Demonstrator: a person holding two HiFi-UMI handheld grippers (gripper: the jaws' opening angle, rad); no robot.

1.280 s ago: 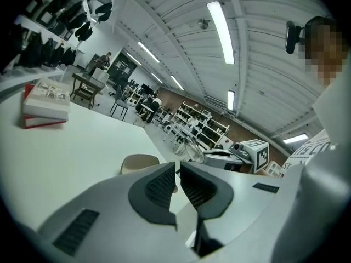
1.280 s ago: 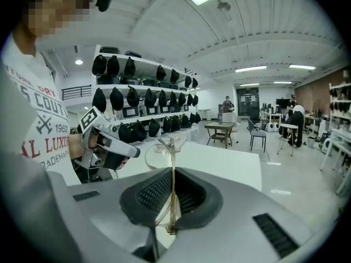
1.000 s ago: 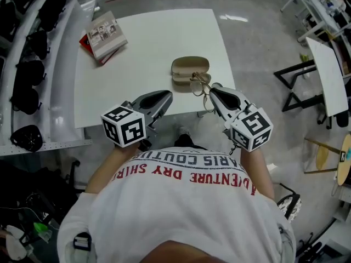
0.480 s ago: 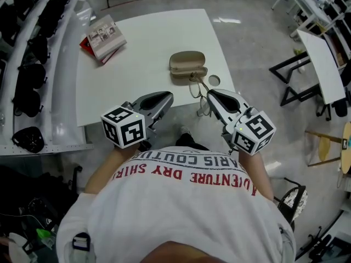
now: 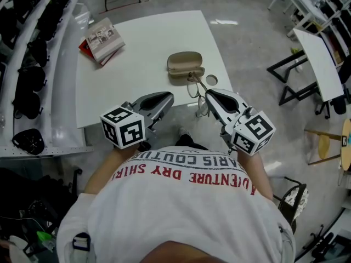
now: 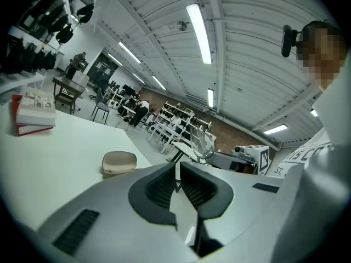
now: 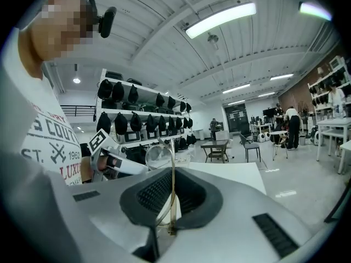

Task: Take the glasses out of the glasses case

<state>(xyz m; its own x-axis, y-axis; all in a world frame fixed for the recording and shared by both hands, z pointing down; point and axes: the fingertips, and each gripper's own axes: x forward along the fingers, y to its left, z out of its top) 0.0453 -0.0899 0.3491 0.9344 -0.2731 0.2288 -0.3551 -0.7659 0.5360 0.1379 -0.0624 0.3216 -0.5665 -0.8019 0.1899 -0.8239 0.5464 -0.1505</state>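
Observation:
The tan glasses case (image 5: pixel 185 64) lies on the white table (image 5: pixel 137 75) with its lid down, and shows as well in the left gripper view as the case (image 6: pixel 119 162). My right gripper (image 5: pixel 208 95) is shut on a temple of the thin-framed glasses (image 5: pixel 196 89), which hang in the air over the table's front edge, apart from the case. In the right gripper view the temple (image 7: pixel 171 201) runs between the pads of the right gripper (image 7: pixel 171 171), with a lens (image 7: pixel 159 155) beyond. My left gripper (image 5: pixel 164 96) hovers at the front edge, shut on nothing; its jaws meet in its own view (image 6: pixel 177 171).
Two stacked books (image 5: pixel 103 35) lie at the table's far left corner. White shelving with dark bags (image 5: pixel 27 64) runs along the left. A folding table (image 5: pixel 323 64) stands on the floor to the right.
The right gripper has drawn the glasses back from the case toward the table's front edge and slightly up. The left gripper has drawn back a little too.

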